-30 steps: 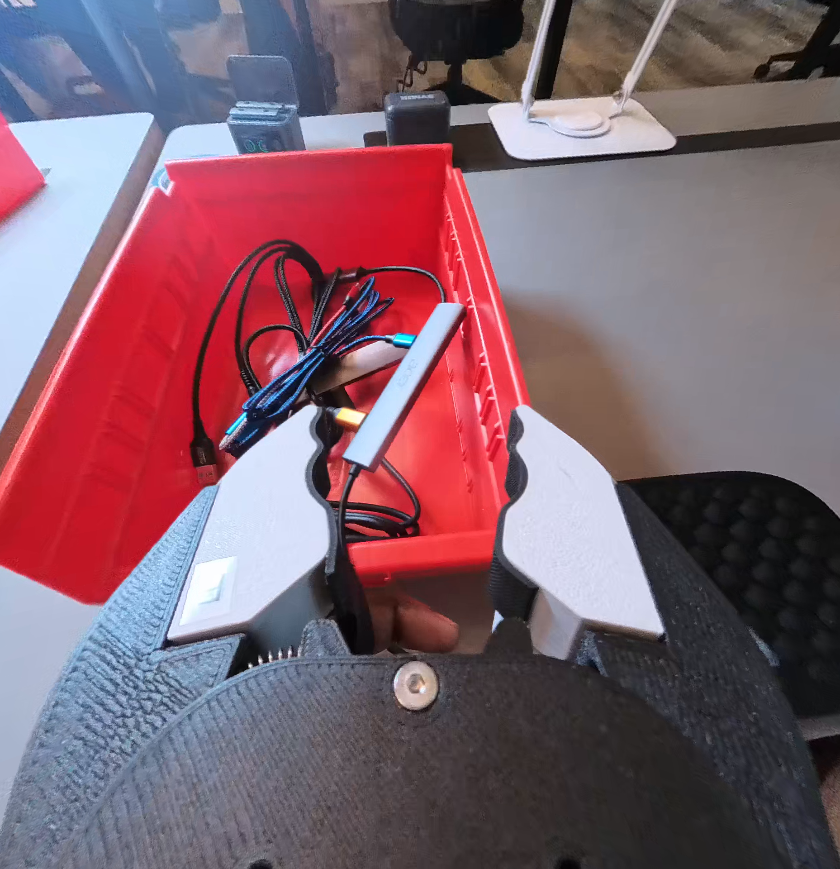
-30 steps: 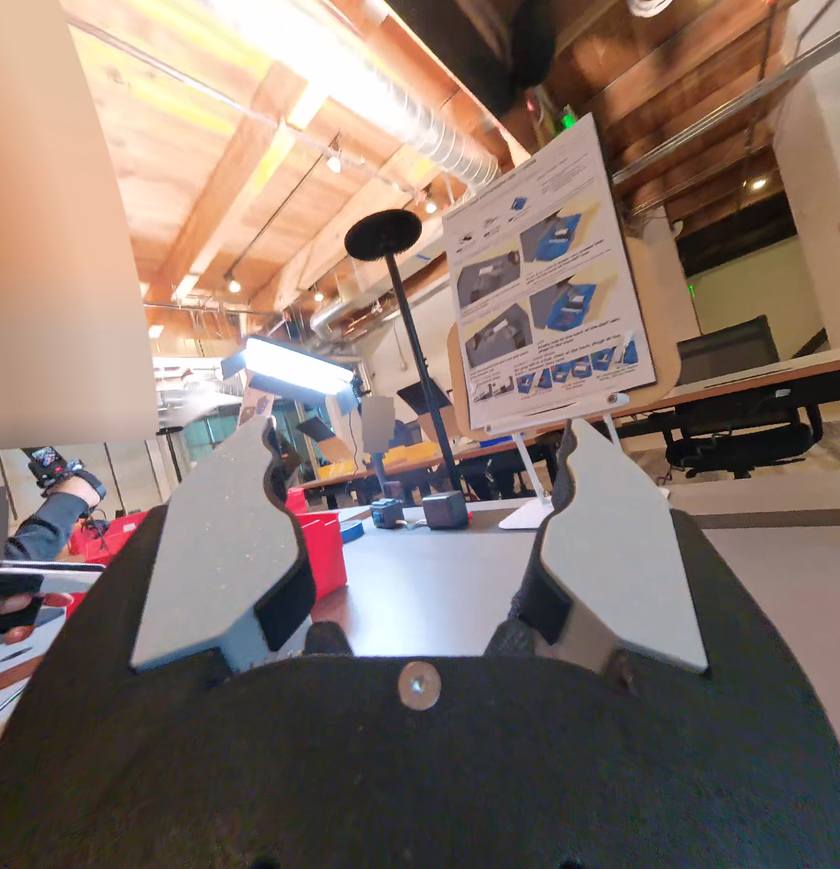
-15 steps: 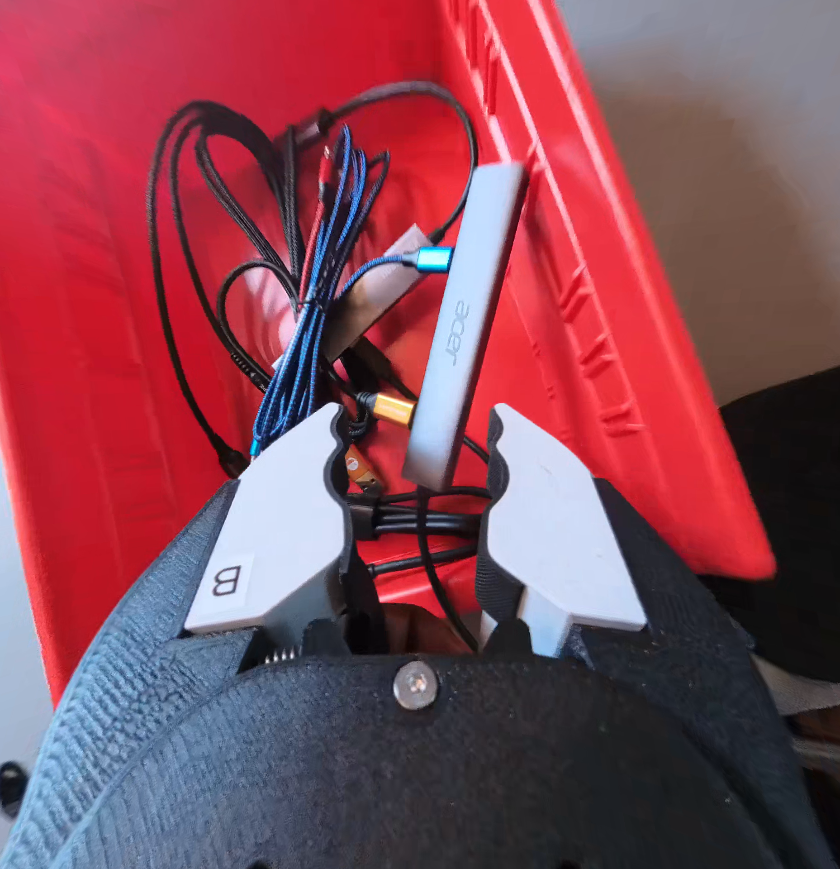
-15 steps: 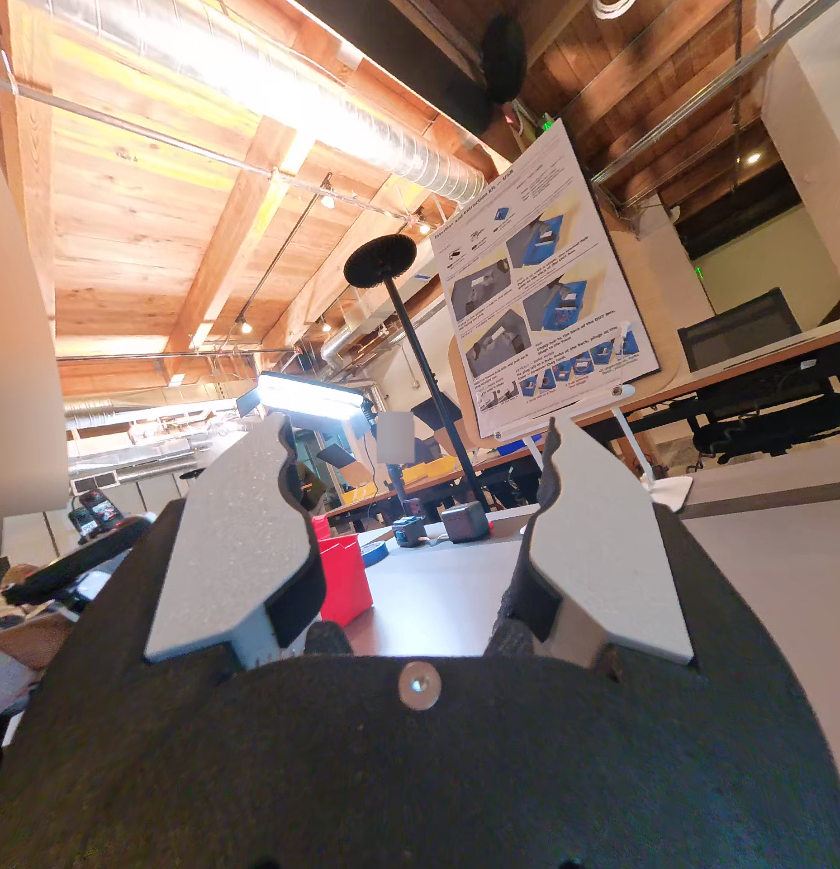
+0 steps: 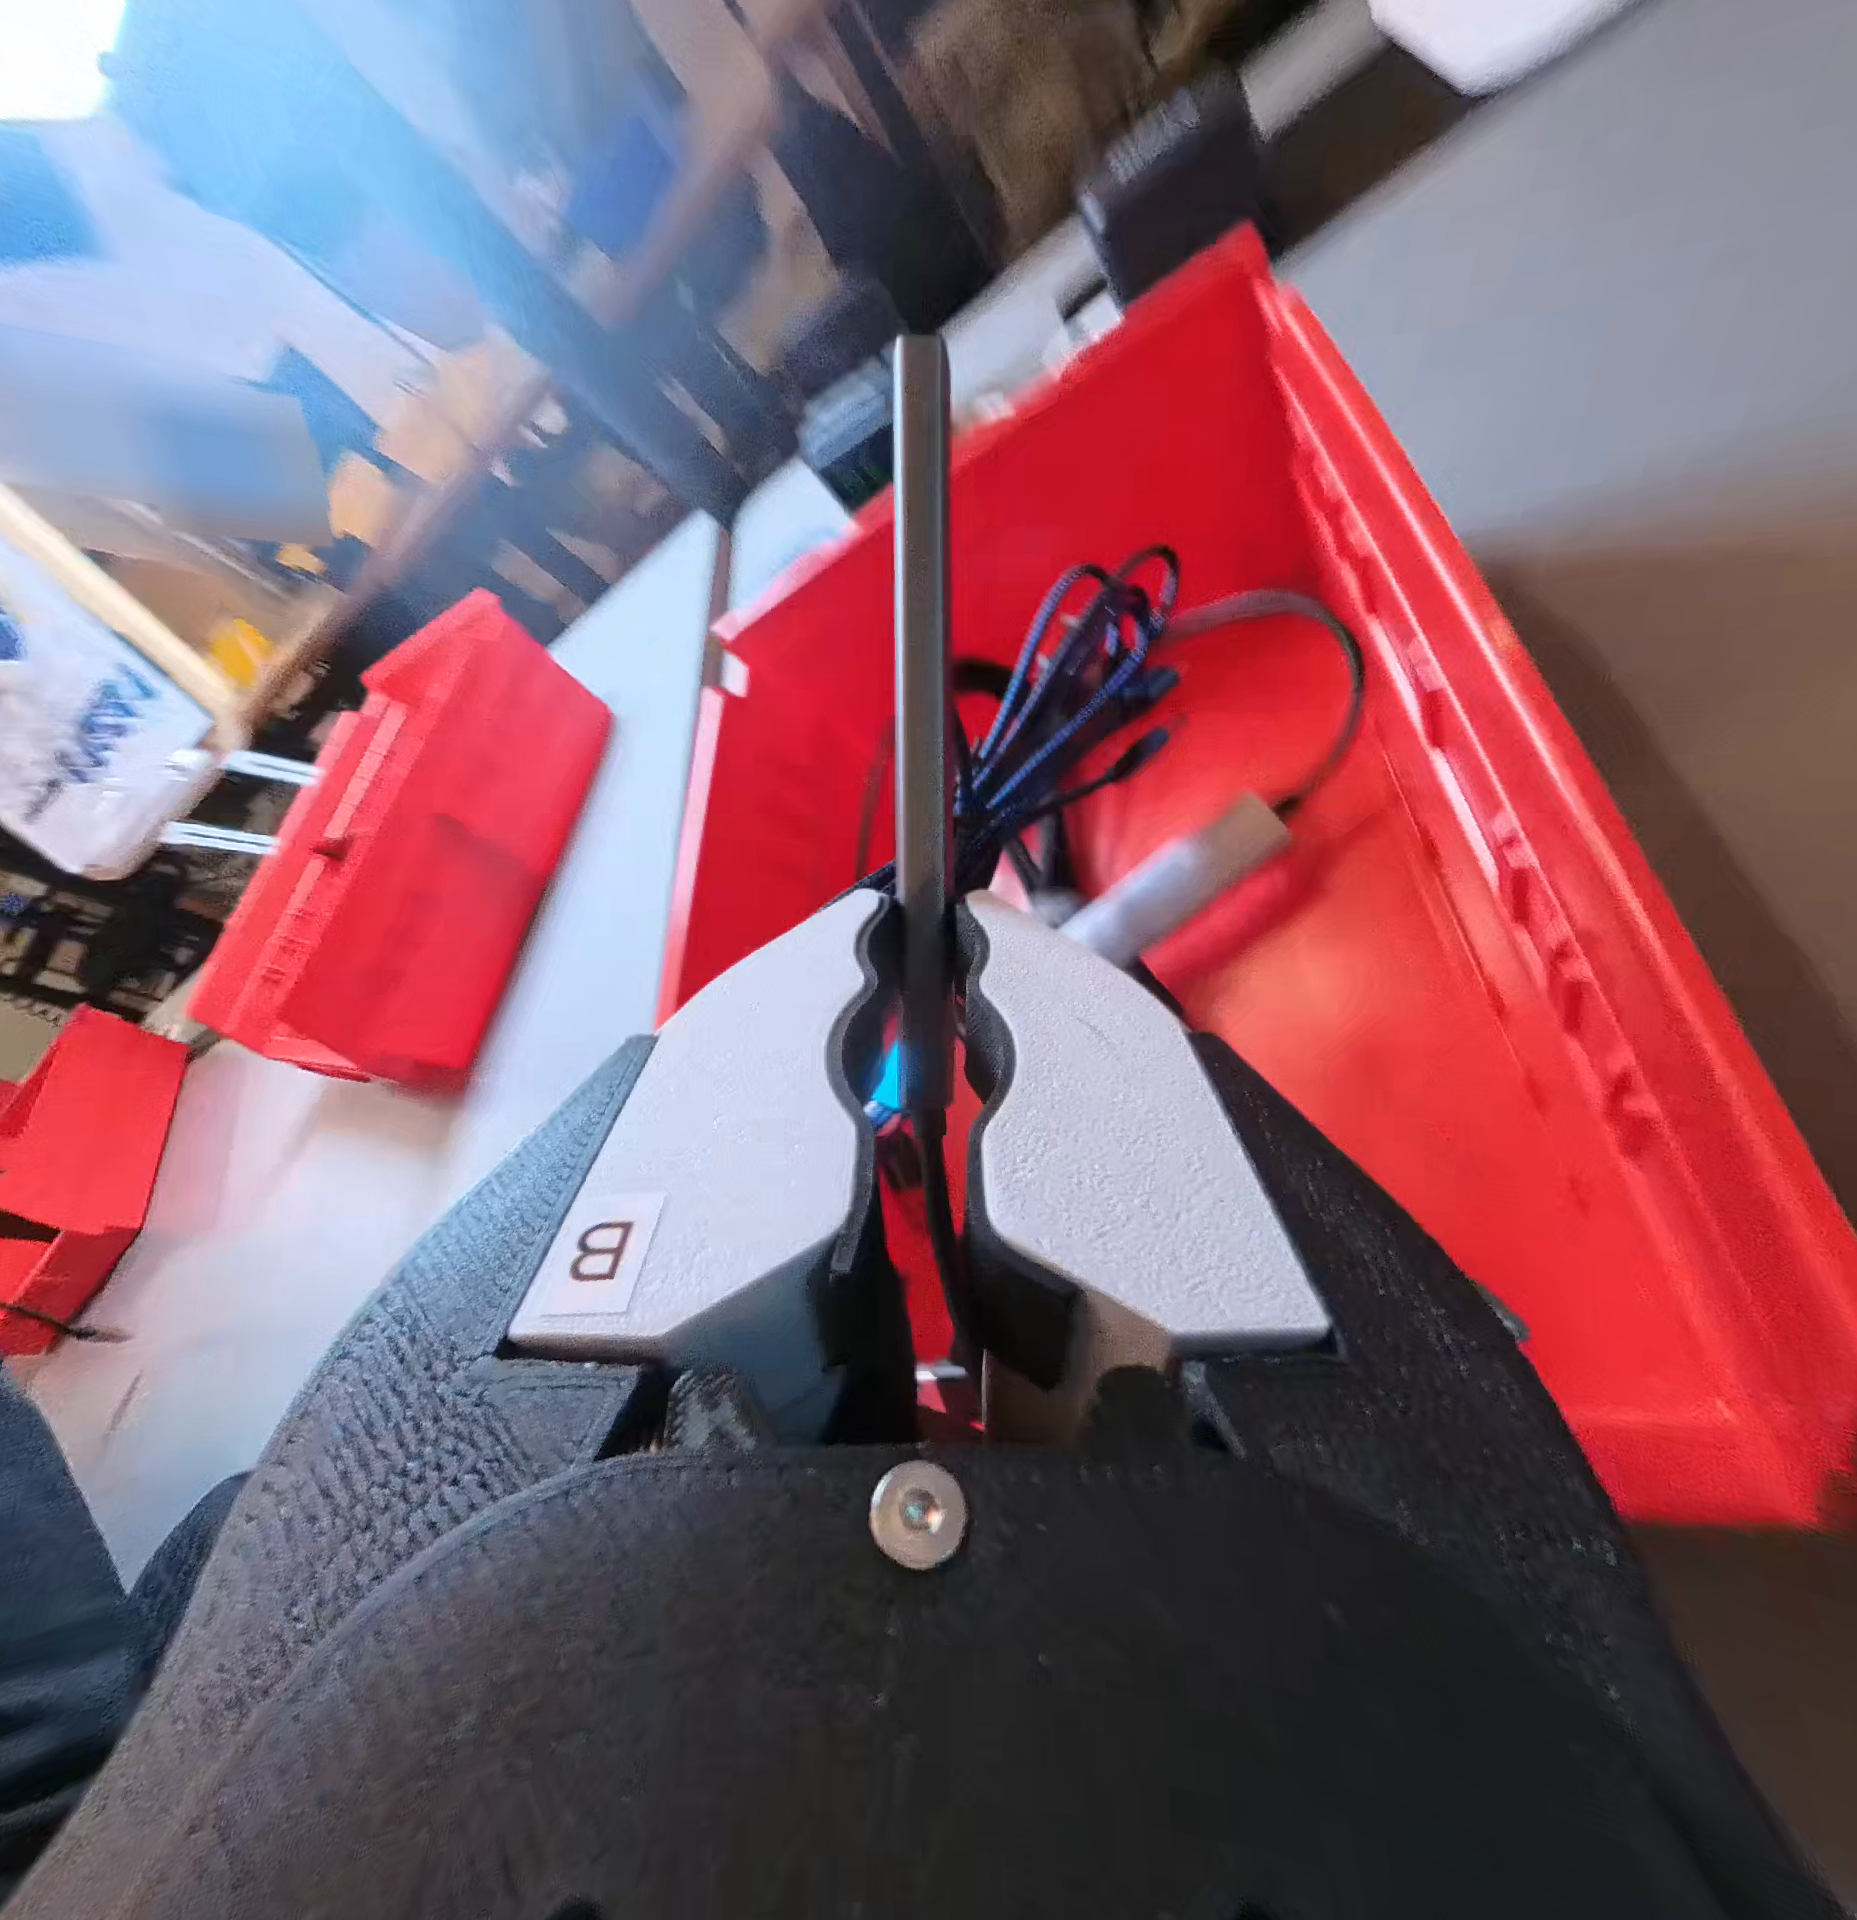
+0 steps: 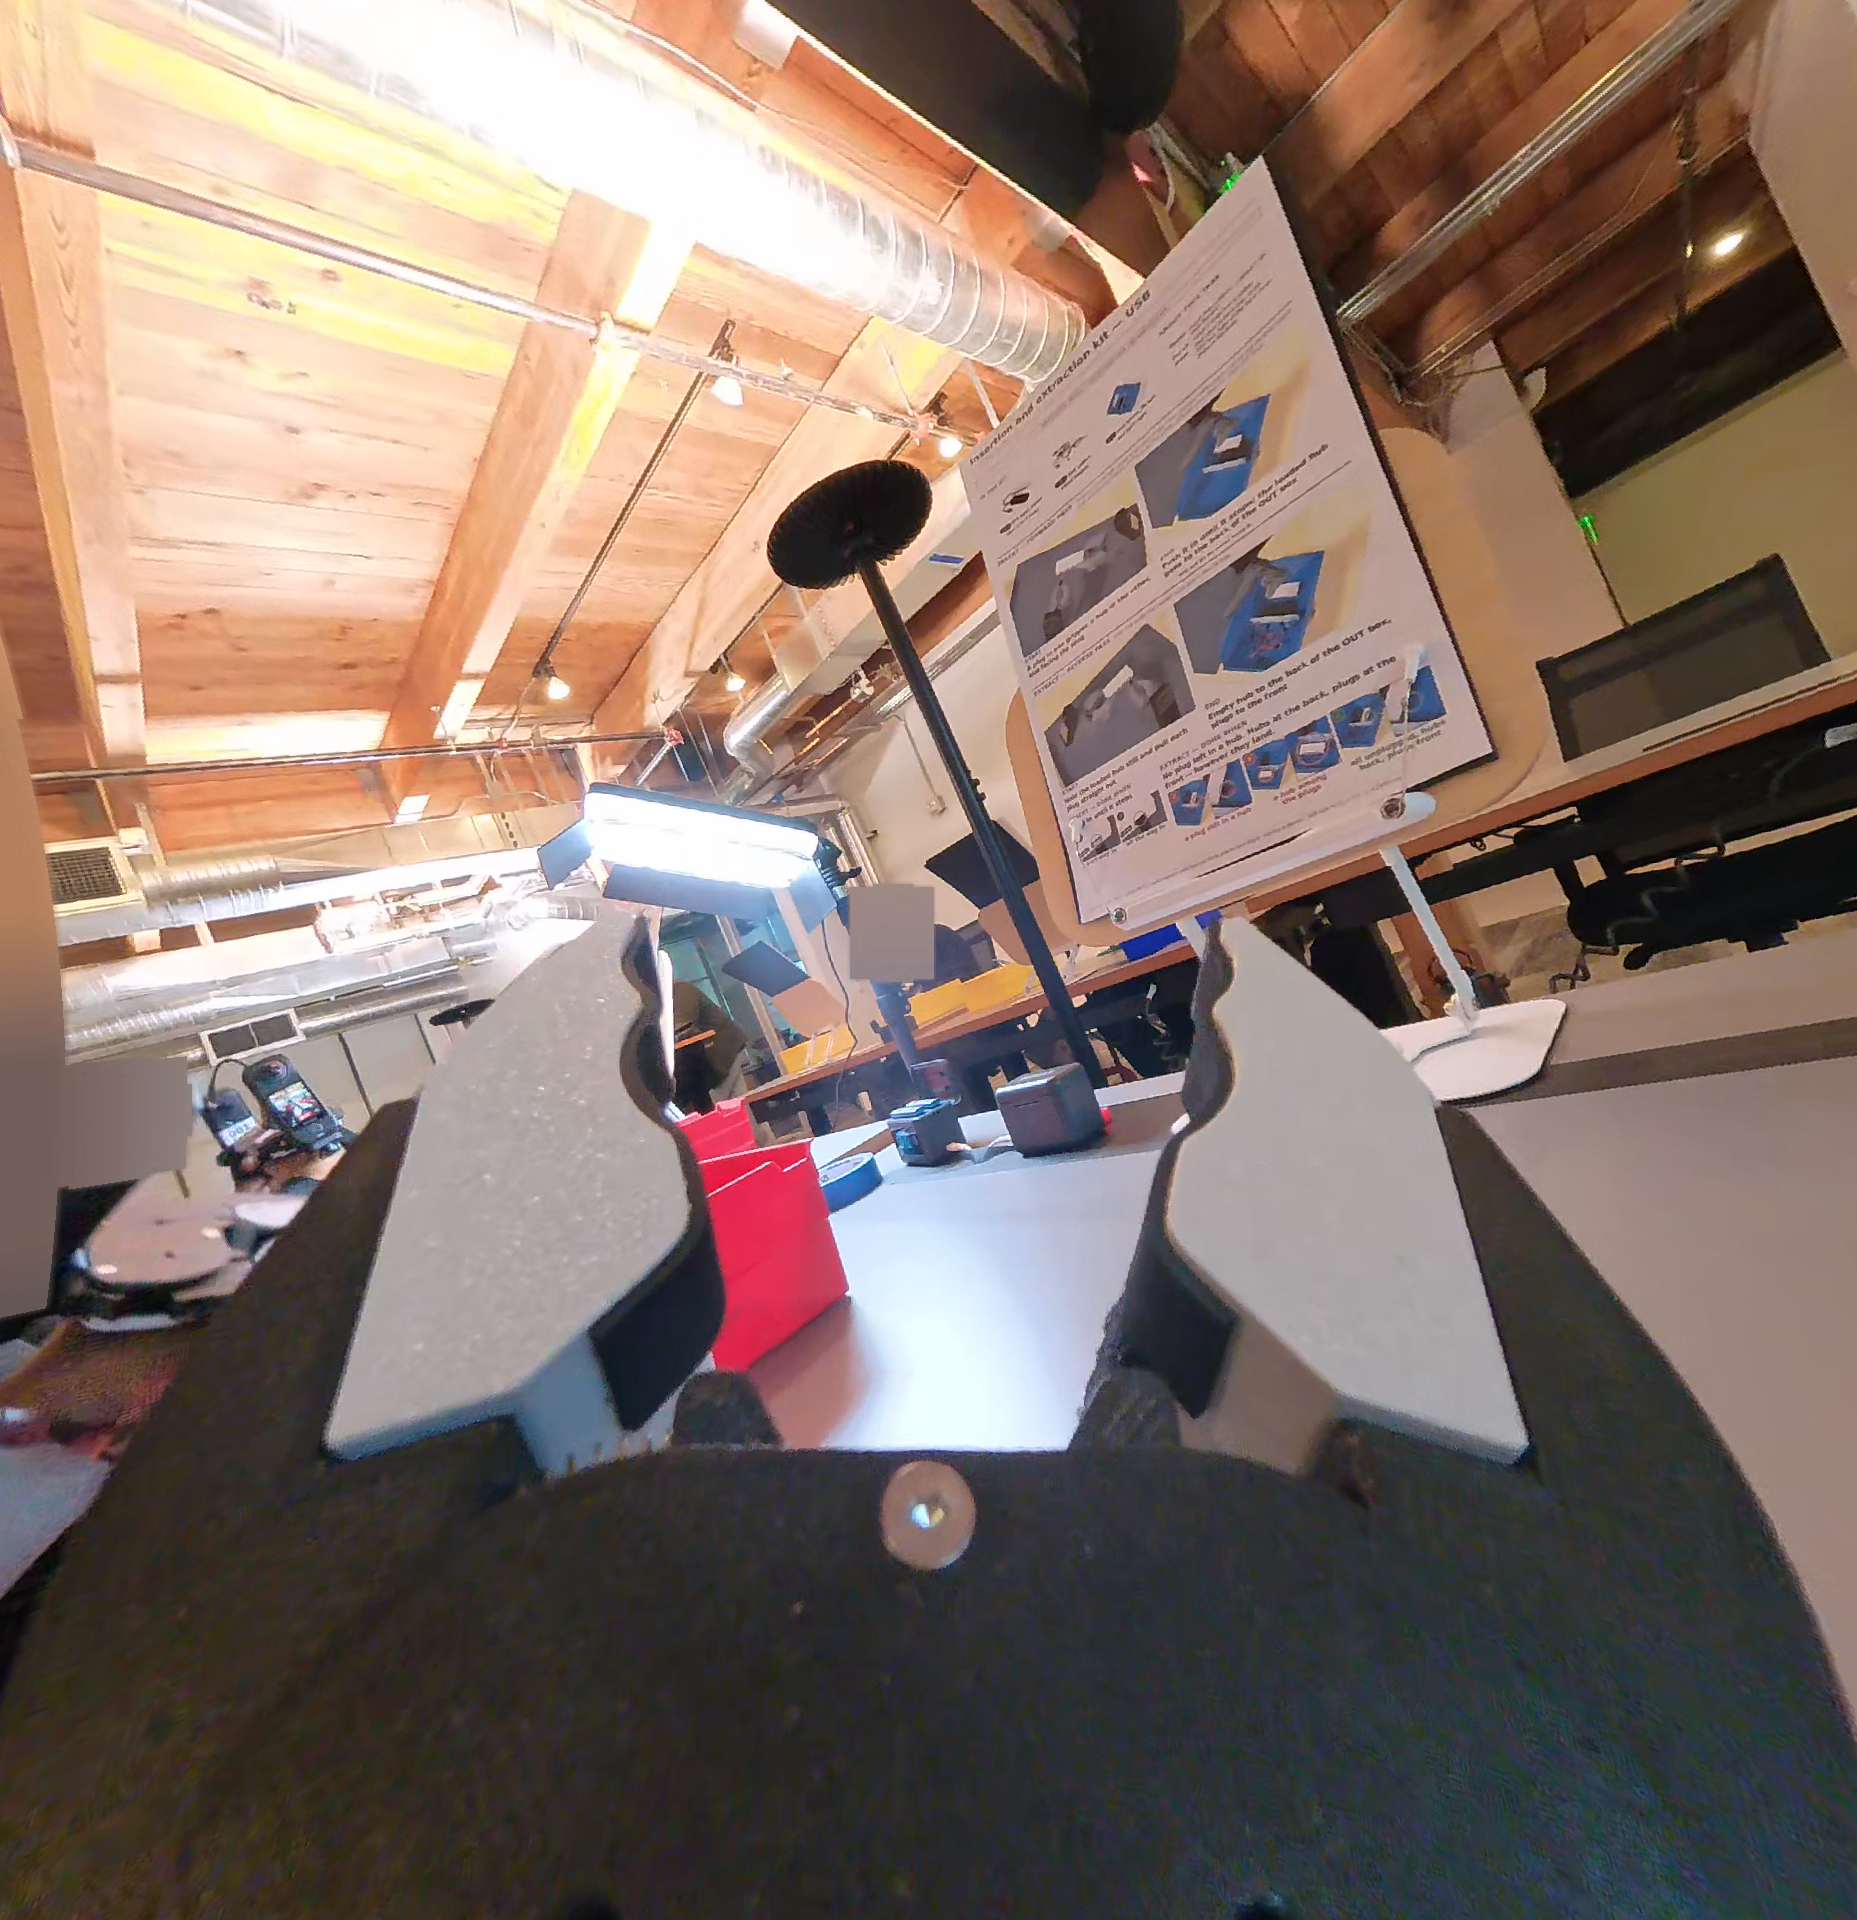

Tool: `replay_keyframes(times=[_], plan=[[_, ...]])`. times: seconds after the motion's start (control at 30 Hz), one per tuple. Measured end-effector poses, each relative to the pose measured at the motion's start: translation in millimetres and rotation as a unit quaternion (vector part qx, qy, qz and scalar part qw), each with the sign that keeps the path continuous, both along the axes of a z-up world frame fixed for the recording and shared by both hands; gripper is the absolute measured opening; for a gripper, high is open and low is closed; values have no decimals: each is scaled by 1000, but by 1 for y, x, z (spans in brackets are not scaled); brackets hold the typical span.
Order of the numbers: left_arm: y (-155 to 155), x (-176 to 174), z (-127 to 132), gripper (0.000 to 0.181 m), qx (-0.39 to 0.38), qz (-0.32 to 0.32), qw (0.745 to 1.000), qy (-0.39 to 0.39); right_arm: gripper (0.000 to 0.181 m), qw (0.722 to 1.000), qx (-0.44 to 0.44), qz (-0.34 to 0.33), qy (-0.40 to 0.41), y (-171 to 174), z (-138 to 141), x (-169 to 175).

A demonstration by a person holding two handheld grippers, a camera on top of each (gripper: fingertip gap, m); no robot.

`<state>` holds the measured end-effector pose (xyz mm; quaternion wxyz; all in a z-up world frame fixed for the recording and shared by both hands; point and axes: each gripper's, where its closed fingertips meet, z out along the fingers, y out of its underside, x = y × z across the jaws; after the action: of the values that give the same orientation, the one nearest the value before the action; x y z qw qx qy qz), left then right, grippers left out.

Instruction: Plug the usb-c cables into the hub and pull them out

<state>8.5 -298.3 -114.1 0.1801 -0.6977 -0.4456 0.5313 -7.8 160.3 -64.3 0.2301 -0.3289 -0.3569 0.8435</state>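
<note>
Left gripper [image 5: 921, 920]: jaws pinching grey hub [image 5: 921, 623] edge-on above red bin [image 5: 1526, 1039]. Right gripper [image 6: 929, 977]: jaws spread, empty.

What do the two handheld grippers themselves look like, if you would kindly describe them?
The left gripper and right gripper match: light grey angular fingers with wavy inner edges and black pads, on a rough black body with one silver screw. The left one carries a small white sticker with a letter.

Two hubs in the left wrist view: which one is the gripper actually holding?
The dark grey hub, seen edge-on, clamped between the left gripper fingers. The lighter silver hub lies in the red bin beside the cables.
</note>
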Motion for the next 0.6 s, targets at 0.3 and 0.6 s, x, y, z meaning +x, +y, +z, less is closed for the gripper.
replay_keyframes(times=[0.3, 0.6], plan=[[10, 18, 101, 9, 198, -64, 959, 193, 98, 1000, 3, 12, -16, -4, -5, -3], [0, 21, 108, 9, 534, -175, 793, 235, 97, 999, -7, 22, -29, -4, -7, -5]])
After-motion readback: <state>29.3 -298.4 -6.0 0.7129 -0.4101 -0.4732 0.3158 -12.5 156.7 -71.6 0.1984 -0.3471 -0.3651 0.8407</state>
